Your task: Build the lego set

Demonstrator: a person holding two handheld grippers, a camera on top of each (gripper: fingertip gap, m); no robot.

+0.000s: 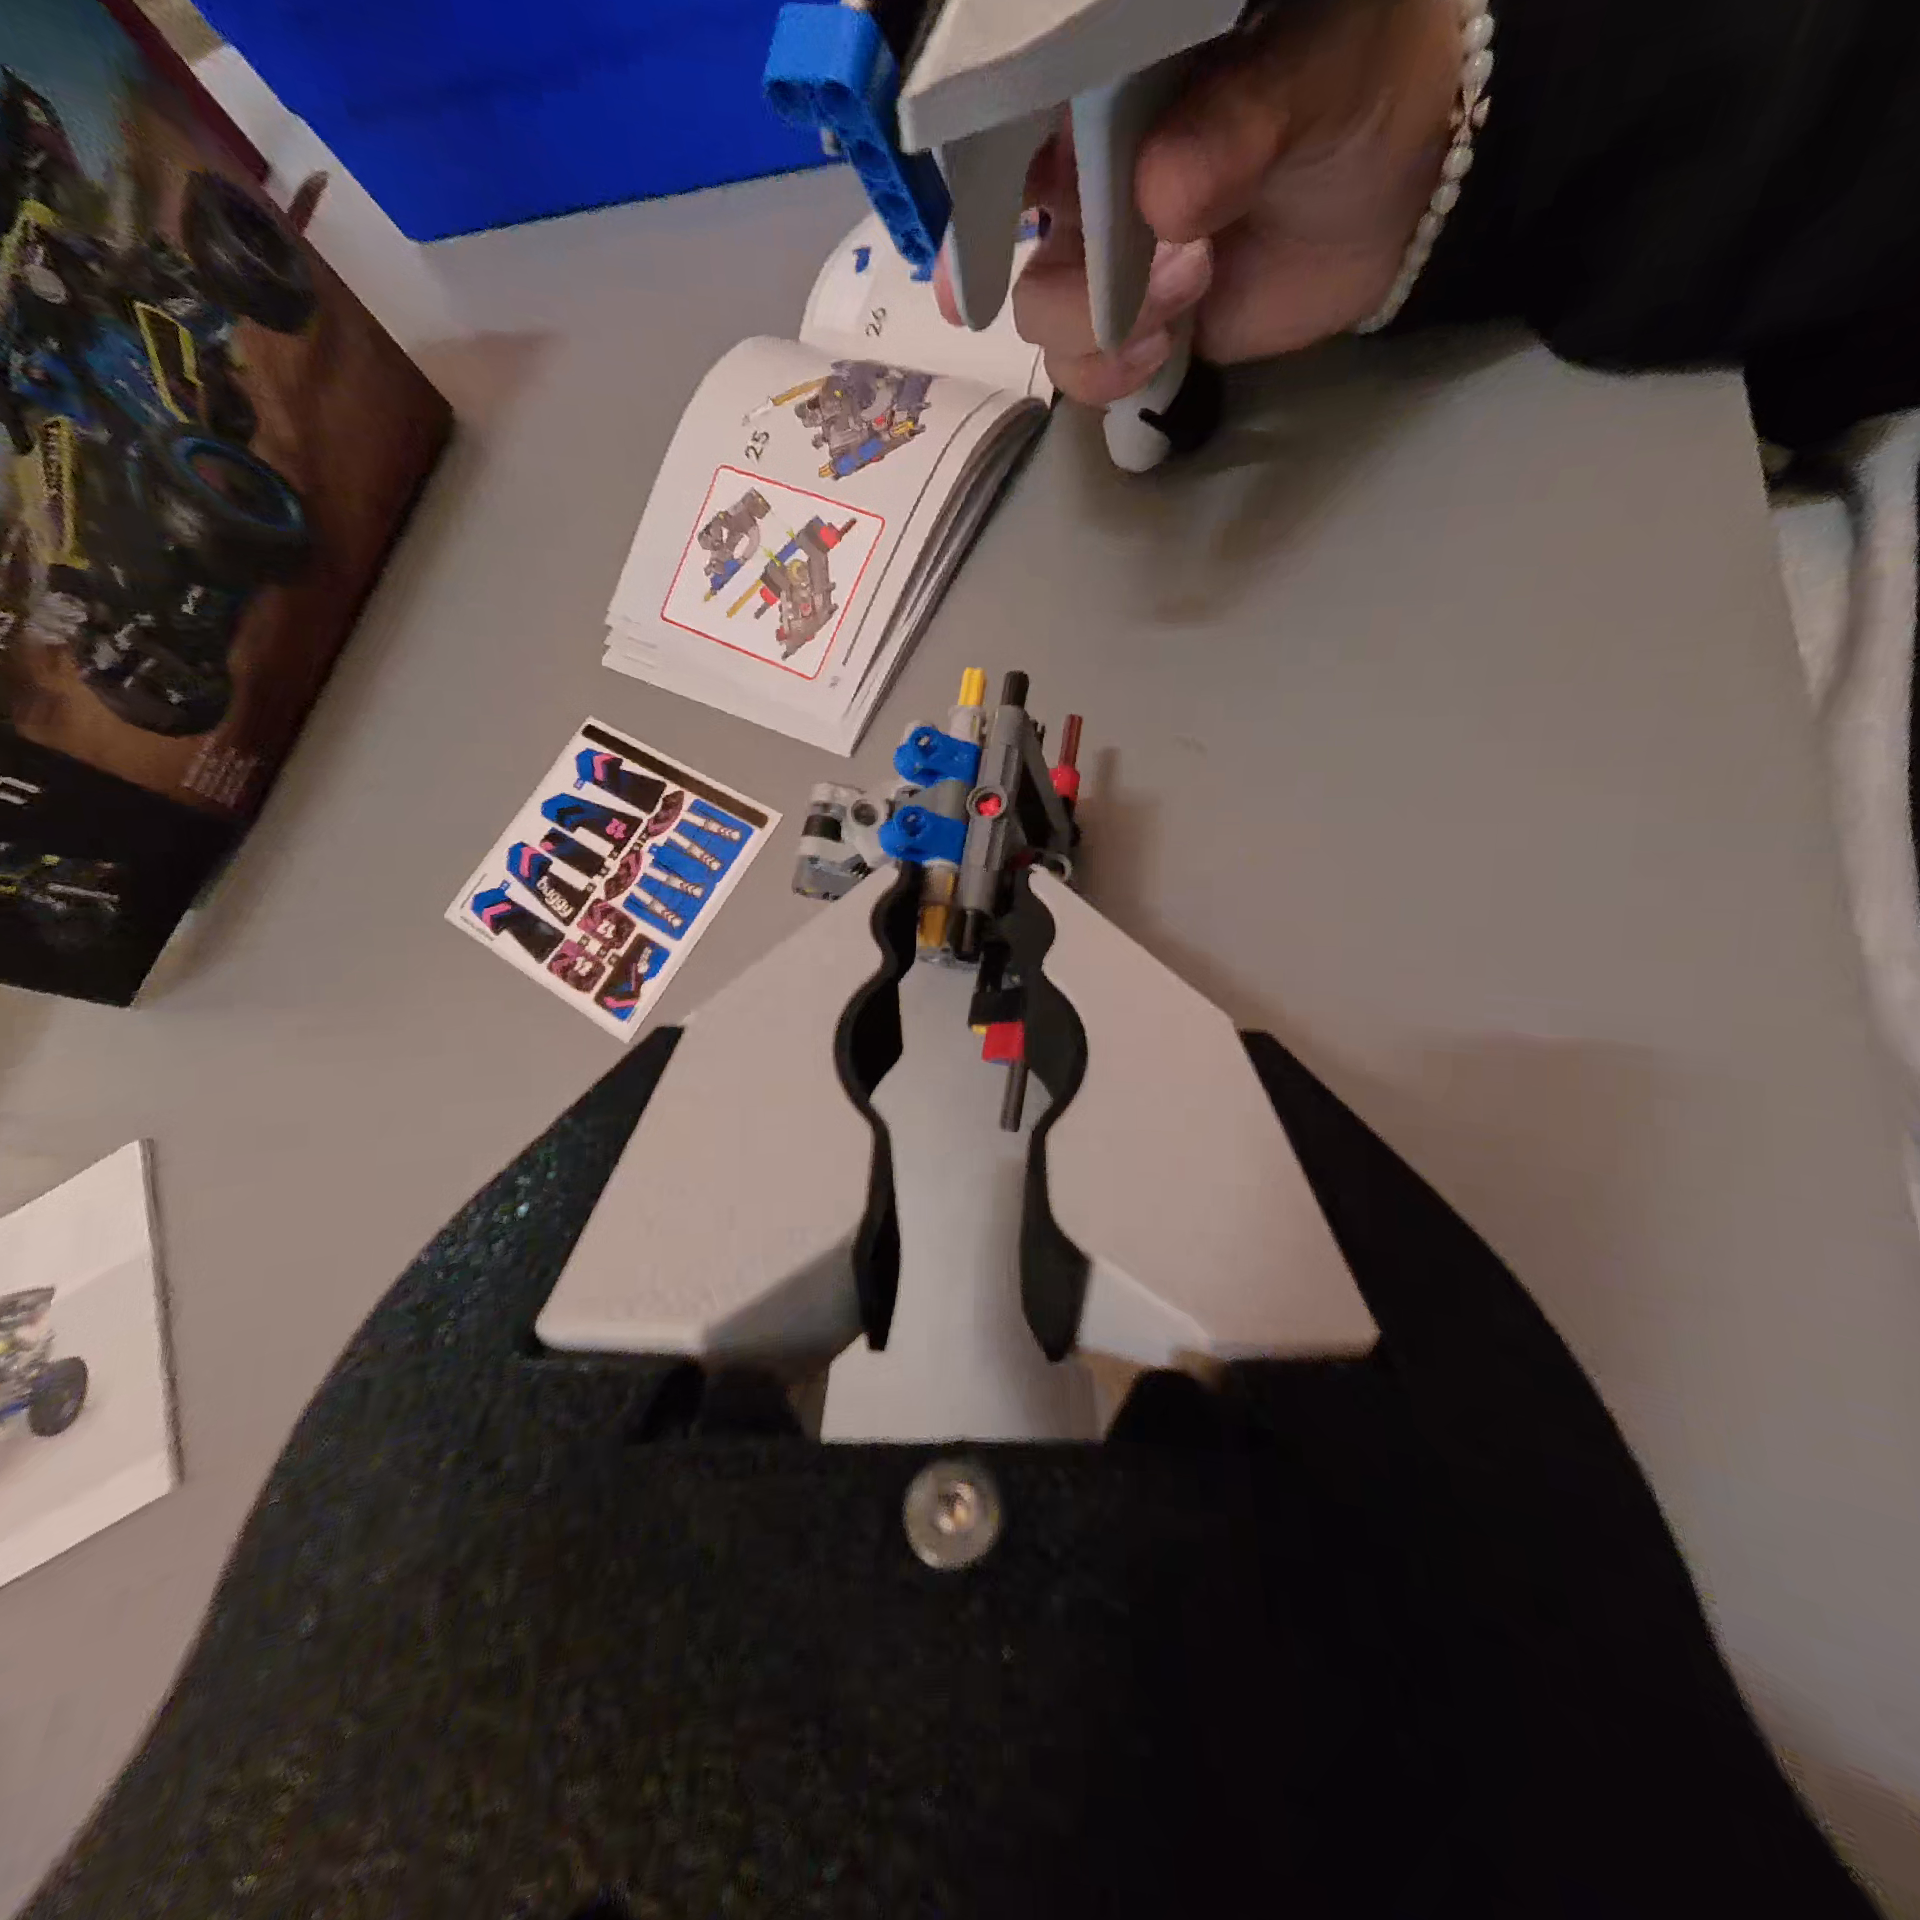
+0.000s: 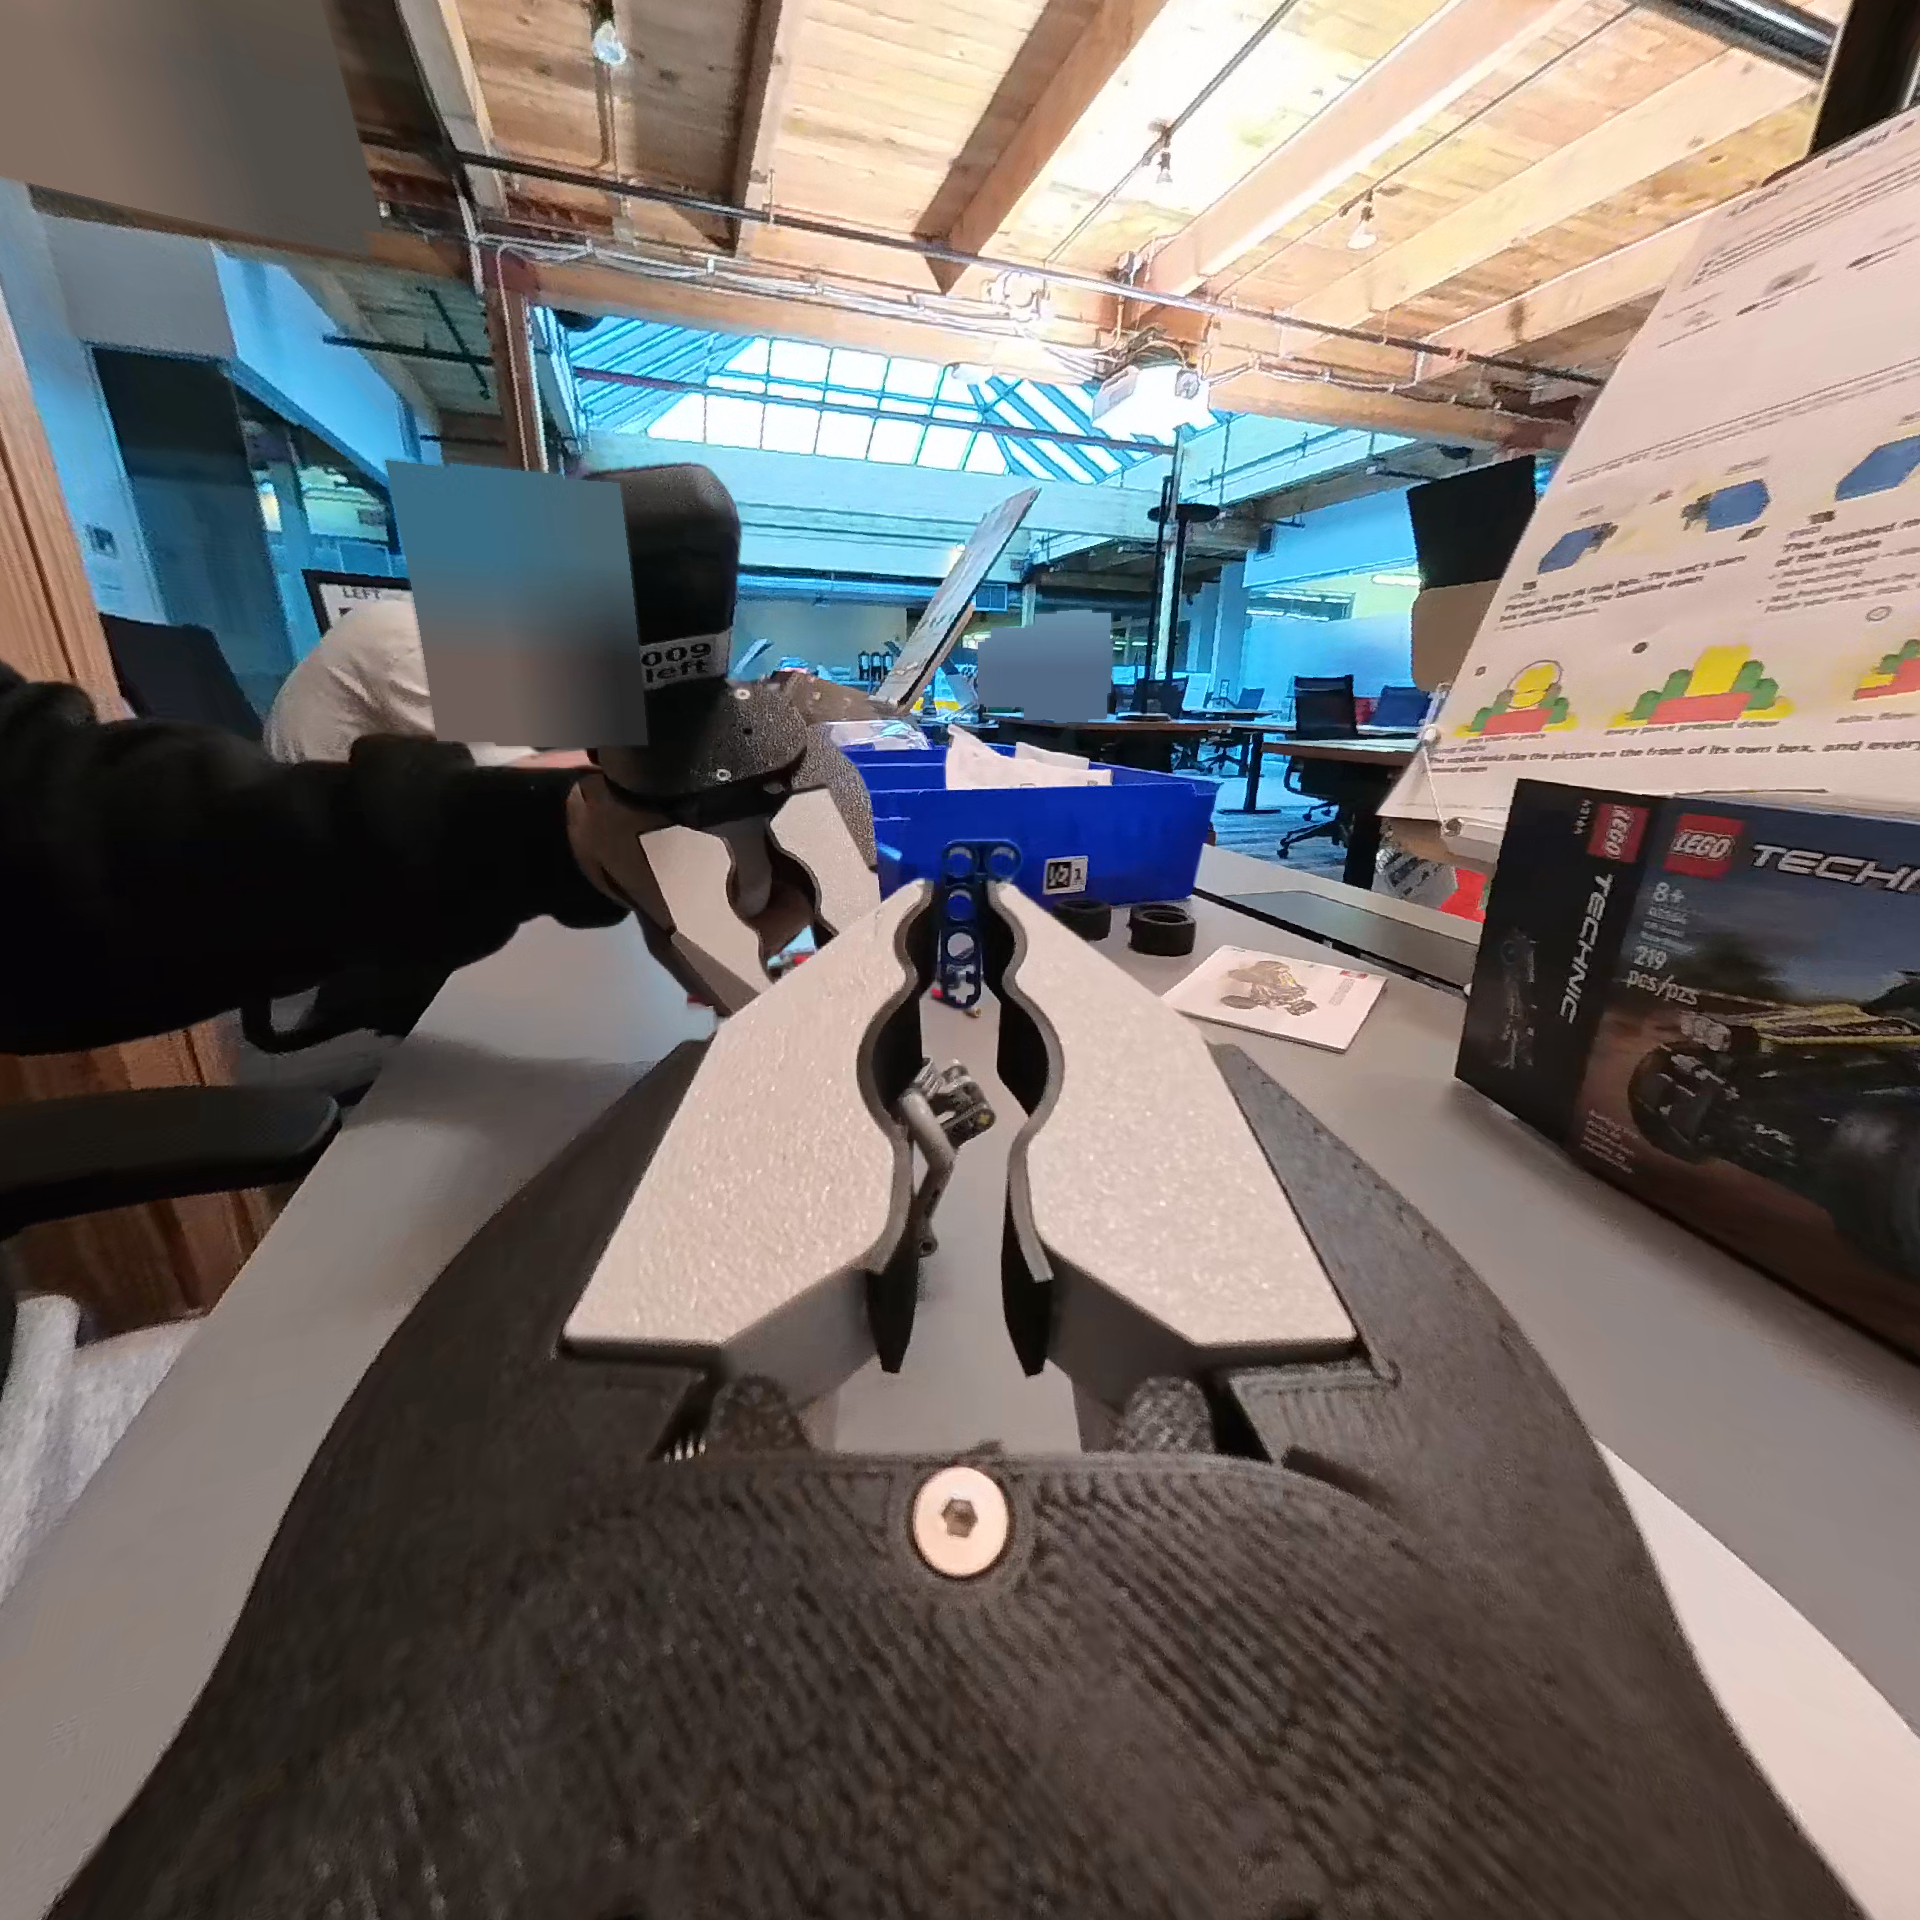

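My left gripper (image 1: 961, 896) is shut on a small lego assembly (image 1: 971, 821) of grey, blue, yellow, black and red parts, held just above the grey table (image 1: 1403, 831). My right gripper (image 2: 961, 896) is shut on a blue beam with holes (image 2: 961, 925), which stands upright between the fingertips. In the left wrist view the right gripper (image 1: 1023, 301) hangs over the open instruction booklet (image 1: 800, 520) with the blue beam (image 1: 862, 135) in it. In the right wrist view the left gripper (image 2: 758, 914) is to the left. A small grey part (image 2: 940, 1122) shows through the gap between my right fingers.
The lego box (image 1: 208, 520) stands at the left, also seen at the right in the right wrist view (image 2: 1714, 1039). A sticker sheet (image 1: 613, 873) lies beside the booklet. A blue bin (image 2: 1039, 831), two black tyres (image 2: 1158, 930), a leaflet (image 2: 1278, 987) and a propped sheet (image 2: 1714, 520) stand farther off.
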